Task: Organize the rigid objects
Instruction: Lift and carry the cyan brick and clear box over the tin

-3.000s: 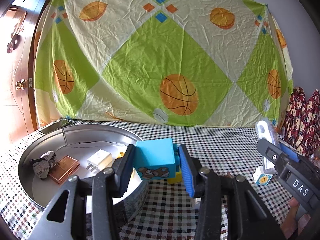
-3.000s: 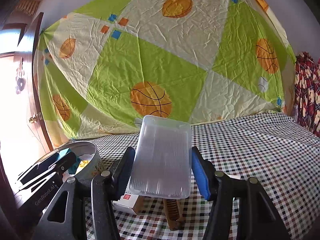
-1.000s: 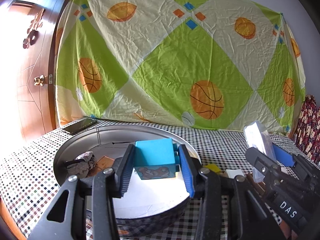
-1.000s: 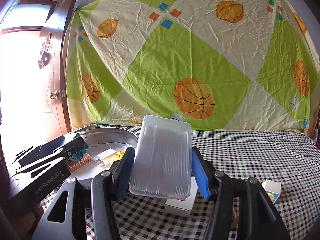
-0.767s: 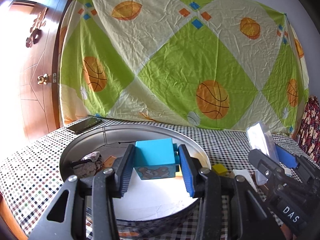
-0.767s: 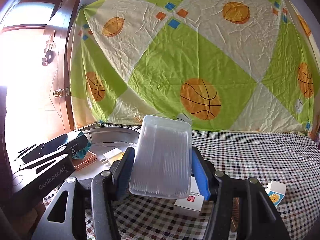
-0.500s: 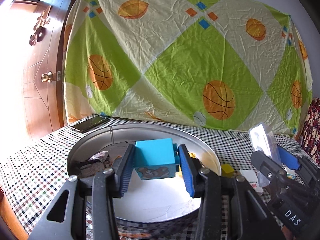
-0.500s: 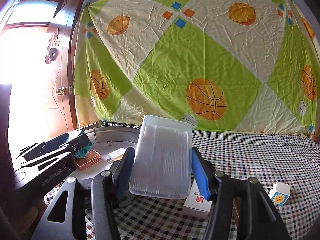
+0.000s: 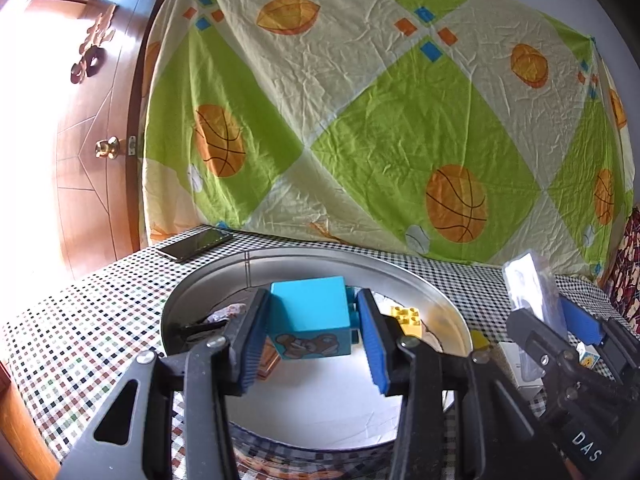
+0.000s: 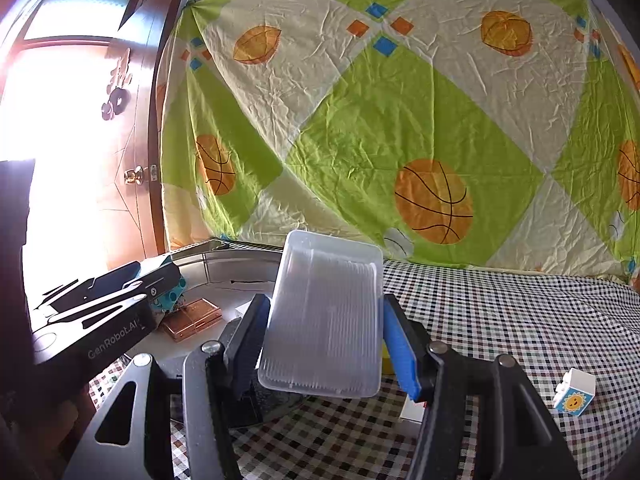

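My left gripper [image 9: 314, 338] is shut on a blue toy block [image 9: 310, 326] with a bear picture and holds it above the round metal tray [image 9: 440, 292]. In the tray lie a yellow brick [image 9: 406, 316], a copper-coloured box [image 10: 192, 320] and a grey stone [image 9: 228, 312]. My right gripper [image 10: 324, 340] is shut on a clear plastic box [image 10: 324, 316], held upright just right of the tray; it also shows in the left wrist view [image 9: 532, 292].
A phone [image 9: 196, 243] lies behind the tray. A white block with a sun picture [image 10: 574, 396] sits on the checked tablecloth at right. A white carton [image 9: 520, 364] and a small yellow piece [image 9: 478, 338] lie beside the tray. A patterned sheet hangs behind; a wooden door stands left.
Both grippers have moved left toward the tray. The blue block now hangs over the tray's inside; the clear box is close to the tray's right rim.
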Demonstrator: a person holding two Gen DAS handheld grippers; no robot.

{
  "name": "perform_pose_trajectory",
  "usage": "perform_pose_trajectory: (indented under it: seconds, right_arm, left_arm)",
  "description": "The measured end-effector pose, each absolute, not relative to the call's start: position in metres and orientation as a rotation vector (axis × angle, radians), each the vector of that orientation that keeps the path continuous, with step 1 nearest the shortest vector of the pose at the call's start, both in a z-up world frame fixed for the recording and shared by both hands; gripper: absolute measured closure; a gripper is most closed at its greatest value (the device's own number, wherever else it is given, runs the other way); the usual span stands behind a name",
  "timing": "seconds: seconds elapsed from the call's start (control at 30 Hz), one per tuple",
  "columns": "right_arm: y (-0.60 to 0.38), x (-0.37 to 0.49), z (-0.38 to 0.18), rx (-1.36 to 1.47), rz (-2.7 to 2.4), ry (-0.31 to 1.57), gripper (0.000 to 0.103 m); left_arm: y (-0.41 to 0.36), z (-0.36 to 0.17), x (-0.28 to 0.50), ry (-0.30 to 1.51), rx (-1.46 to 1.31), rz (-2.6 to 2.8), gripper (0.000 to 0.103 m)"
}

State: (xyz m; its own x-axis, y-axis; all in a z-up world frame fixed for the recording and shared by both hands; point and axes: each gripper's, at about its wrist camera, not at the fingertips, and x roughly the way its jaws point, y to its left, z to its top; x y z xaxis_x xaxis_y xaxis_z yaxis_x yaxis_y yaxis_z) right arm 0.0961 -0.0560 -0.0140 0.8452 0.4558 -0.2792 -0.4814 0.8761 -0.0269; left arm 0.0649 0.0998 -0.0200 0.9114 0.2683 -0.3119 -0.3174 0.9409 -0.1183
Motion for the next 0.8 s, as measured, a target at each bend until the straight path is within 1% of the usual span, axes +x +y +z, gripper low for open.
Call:
perform_pose_trajectory:
  seconds: [0.8]
  right_arm:
    - [-0.026,0.093,-0.017,-0.127,0.540,0.267,0.044]
  left_arm:
    - [0.127,-0.020,0.060,0.302,-0.173,0.333,0.060]
